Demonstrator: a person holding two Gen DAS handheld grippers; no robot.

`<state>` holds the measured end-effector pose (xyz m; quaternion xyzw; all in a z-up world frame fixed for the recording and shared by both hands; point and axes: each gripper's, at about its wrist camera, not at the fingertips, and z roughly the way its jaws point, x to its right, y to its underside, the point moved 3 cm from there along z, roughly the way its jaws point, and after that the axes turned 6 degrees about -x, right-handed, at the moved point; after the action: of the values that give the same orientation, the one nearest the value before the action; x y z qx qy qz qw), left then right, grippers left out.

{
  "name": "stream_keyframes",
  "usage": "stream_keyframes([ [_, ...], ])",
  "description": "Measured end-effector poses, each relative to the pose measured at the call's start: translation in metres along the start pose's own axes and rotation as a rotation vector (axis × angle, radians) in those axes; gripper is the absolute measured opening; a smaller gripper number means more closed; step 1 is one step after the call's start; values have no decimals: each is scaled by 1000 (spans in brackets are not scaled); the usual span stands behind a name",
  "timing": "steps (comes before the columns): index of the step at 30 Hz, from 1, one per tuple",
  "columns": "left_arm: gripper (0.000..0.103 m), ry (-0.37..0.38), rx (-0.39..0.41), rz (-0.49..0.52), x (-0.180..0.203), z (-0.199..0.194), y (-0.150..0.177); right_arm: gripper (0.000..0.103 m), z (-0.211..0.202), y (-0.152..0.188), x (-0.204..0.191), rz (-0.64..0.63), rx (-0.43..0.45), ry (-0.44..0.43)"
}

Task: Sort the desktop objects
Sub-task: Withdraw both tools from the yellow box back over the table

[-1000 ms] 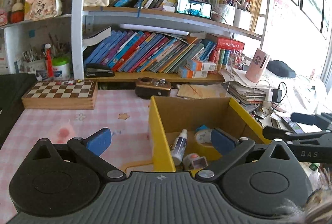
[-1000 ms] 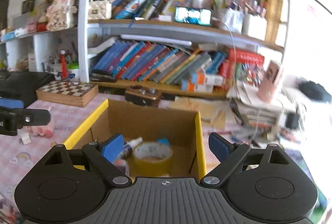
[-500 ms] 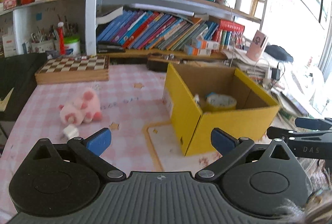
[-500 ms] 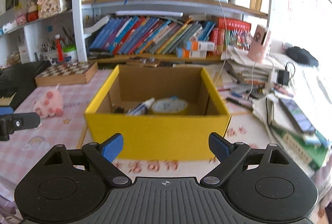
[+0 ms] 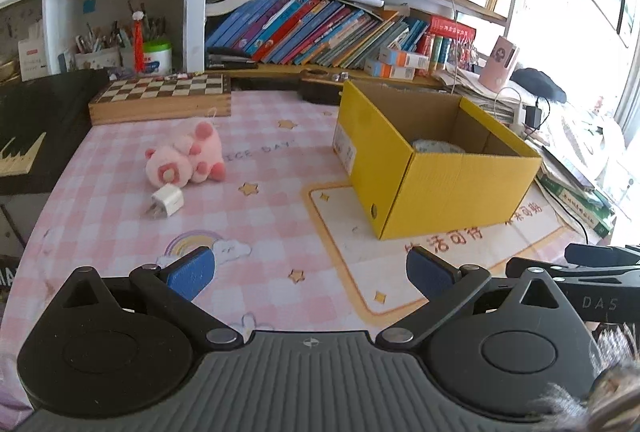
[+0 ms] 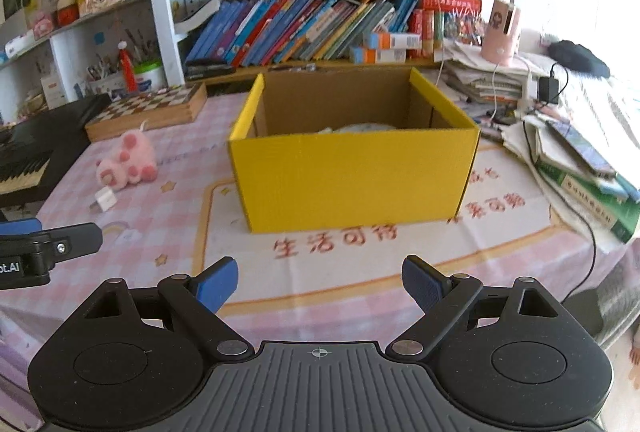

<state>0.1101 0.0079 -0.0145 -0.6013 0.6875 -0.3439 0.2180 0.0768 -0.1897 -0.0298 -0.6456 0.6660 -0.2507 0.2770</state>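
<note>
Grippers, left gripper (image 5: 310,272) and right gripper (image 6: 319,284), gape empty before yellow box (image 6: 352,176)

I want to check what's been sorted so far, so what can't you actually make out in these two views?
- Contents of the yellow box: in the right wrist view its front wall hides all but a pale rounded top; in the left wrist view only a sliver of that shows.
- Small white plug beside the pink plush toy: tiny and blurred in the right wrist view.
- Table edge nearest the cameras: covered by the left gripper and right gripper bodies.
</note>
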Motion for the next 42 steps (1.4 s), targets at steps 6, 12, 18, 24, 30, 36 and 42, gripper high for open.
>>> stream_keyframes([
  [6, 103, 4, -28, 1, -8, -5, 12, 91, -2, 14, -13, 7, -31, -13],
  [12, 103, -1, -45, 2, -16, -10, 22, 91, -2, 28, -25, 13, -69, -52],
  [18, 103, -10, -45, 6, -25, -17, 27, 91, -3, 32, -44, -15, -80, -87],
  [24, 103, -25, -39, -13, -38, -24, 30, 91, -4, 35, -63, -53, -82, -110],
  [30, 103, -44, -30, -41, -55, -30, 34, 91, -3, 33, -81, -83, -83, -128],
  [36, 103, -72, -22, -82, -76, -37, 38, 91, -1, 31, -102, -131, -83, -158],
  [42, 103, -101, -13, -112, -93, -43, 39, 91, 1, 28, -122, -175, -81, -189],
])
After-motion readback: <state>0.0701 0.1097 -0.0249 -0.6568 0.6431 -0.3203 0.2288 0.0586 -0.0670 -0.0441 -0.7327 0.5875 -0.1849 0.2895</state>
